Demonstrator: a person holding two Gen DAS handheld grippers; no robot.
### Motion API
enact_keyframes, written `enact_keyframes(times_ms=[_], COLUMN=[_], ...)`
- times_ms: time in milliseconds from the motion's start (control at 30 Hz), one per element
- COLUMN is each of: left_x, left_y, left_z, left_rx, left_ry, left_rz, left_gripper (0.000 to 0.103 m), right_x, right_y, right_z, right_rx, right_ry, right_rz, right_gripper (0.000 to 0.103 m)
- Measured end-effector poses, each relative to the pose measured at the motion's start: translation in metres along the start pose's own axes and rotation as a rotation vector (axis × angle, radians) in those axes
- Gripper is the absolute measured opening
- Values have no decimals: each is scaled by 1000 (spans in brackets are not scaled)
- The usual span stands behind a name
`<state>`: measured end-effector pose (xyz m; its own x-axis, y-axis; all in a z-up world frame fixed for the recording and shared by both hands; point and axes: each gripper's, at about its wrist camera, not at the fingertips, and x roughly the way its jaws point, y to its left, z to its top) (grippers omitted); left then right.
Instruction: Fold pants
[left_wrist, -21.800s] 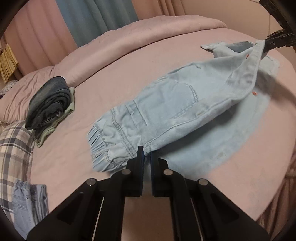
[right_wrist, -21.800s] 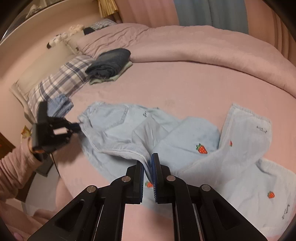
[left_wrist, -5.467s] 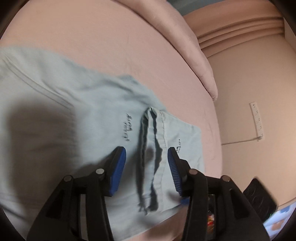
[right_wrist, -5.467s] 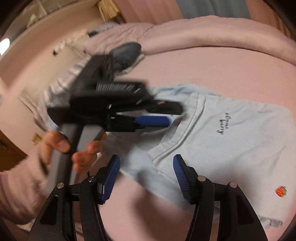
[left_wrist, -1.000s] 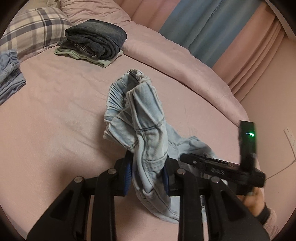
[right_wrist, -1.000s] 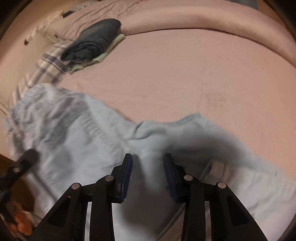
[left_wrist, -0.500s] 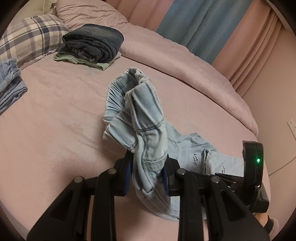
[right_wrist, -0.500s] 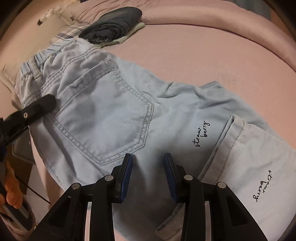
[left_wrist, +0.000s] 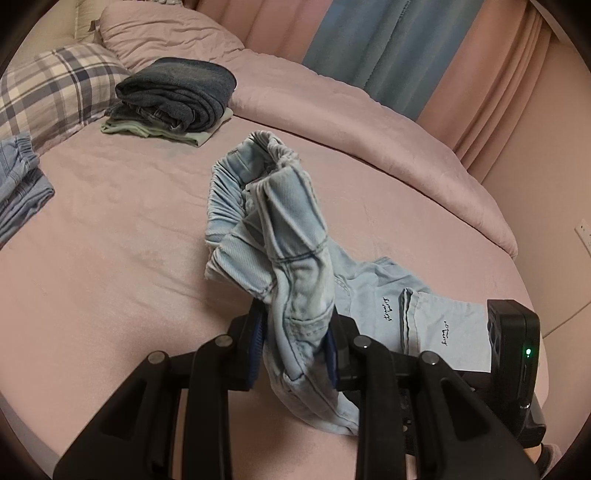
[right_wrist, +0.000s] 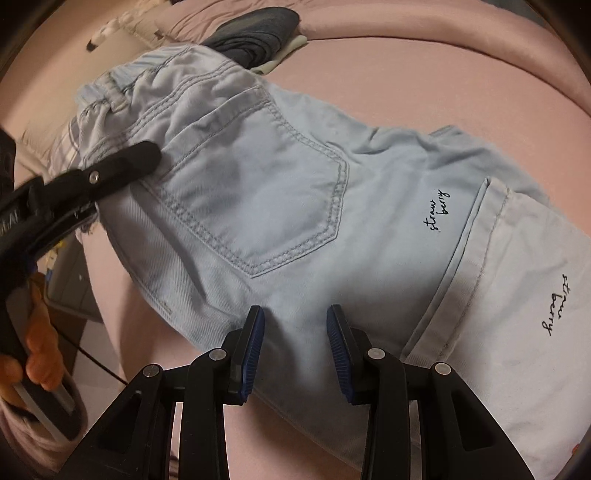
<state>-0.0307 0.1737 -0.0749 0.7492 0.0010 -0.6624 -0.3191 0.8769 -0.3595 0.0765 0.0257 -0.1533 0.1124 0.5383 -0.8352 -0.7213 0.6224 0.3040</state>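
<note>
Jeans (right_wrist: 258, 206), waistband gripped in your left gripper (left_wrist: 295, 341), now lie flatter than moments ago; your right gripper (right_wrist: 295, 345), fingers narrowly apart, hovers empty above for the next fold.

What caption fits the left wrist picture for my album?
Left hand-held gripper clamps bunched light-blue denim pants above a pink bed.

Pretty dim, warm indoor light, everything's got a pinkish cast. Both fisheye views bend hard at the edges, with black corners around the circle. Soft shadow pools on the pale pants (right_wrist: 280, 206) right ahead of the right gripper (right_wrist: 295, 332). The left gripper (right_wrist: 92, 177) looks a bit blurred in that view. Left wrist view is sharp, no glare; a tiny green light (left_wrist: 528, 351) glows.
</note>
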Motion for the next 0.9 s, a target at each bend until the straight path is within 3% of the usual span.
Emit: enact_keyframes(times_ms=[233,400,733,900], left_x=[-3,-2,-7,-5], left_y=[-7,-8,-24,-36], left_z=[2,1,2,-2], left_rx=[32,39,96,131], left_ry=[-10,0,-24,-19], left_rz=[2,0,10,19], left_gripper=[27,27,27,27], right_x=[-20,-13,-21,0], right_y=[-8,-15,-17,-8], right_z=[-8,-23,-33,-37], right_rx=[26,26,38,21], right_ry=[-44,7,-23,11], right_rz=[42,55,92,90], right_gripper=[39,39,39,39])
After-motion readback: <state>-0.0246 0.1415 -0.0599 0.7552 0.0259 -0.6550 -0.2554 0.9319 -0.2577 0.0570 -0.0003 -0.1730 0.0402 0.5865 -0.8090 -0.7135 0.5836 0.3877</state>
